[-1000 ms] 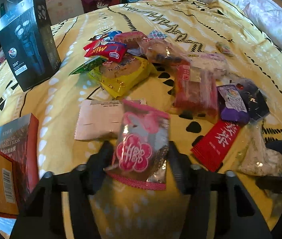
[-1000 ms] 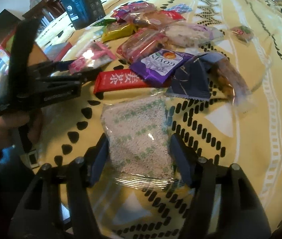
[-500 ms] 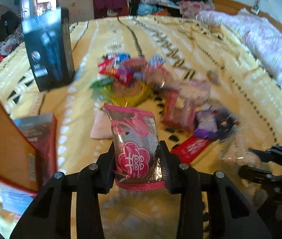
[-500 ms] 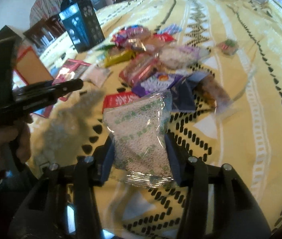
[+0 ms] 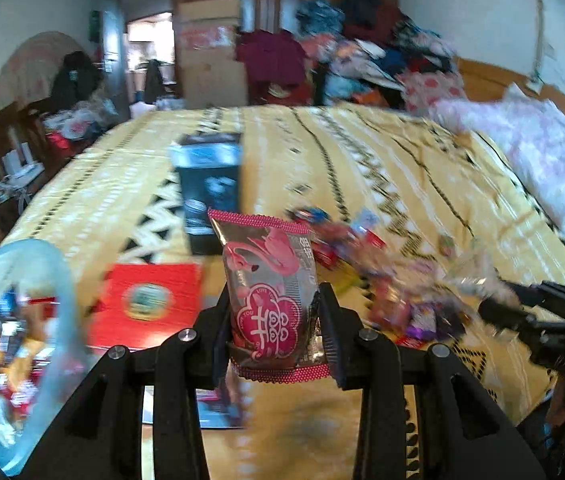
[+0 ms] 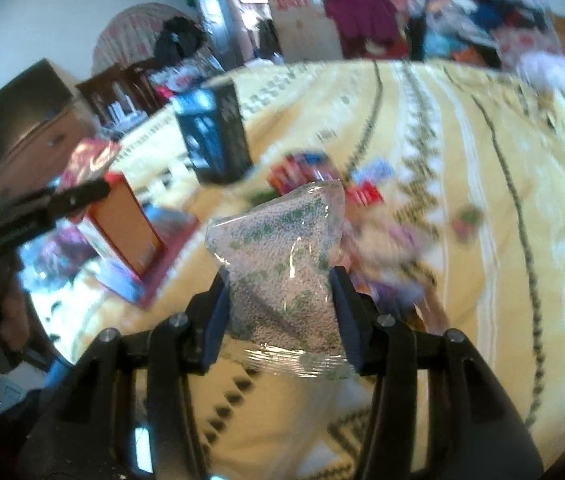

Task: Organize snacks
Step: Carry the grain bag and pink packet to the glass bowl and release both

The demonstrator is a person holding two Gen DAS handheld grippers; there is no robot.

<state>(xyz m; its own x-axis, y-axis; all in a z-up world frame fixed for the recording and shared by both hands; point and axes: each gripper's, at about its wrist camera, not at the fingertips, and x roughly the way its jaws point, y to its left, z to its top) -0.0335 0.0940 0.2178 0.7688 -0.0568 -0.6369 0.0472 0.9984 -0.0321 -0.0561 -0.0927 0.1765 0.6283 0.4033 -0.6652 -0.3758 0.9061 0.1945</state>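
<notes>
I am holding a snack in each gripper, both lifted clear of the yellow patterned bedspread [image 5: 362, 152]. My left gripper [image 5: 276, 320] is clamping the pink flamingo packet [image 5: 272, 280] by its lower half; the packet is standing upright between the pads, its top edge reaching toward 12 o'clock and its crimped bottom seam hanging just below the fingers. My right gripper [image 6: 282, 304] is gripping the clear bag of pale granules [image 6: 286, 256] the same way, the bag rising toward 12 o'clock and leaning slightly to 1 o'clock, its sealed bottom edge sticking out under the pads. In the left view, the remaining snack pile [image 5: 362, 264] is lying blurred on the bed at about 2 o'clock from the packet, the black box [image 5: 210, 184] is standing at 11 o'clock, the red box [image 5: 146, 300] is lying at 9 o'clock, and a clear blue-rimmed container [image 5: 14, 320] holding snacks is showing at the far left edge.
</notes>
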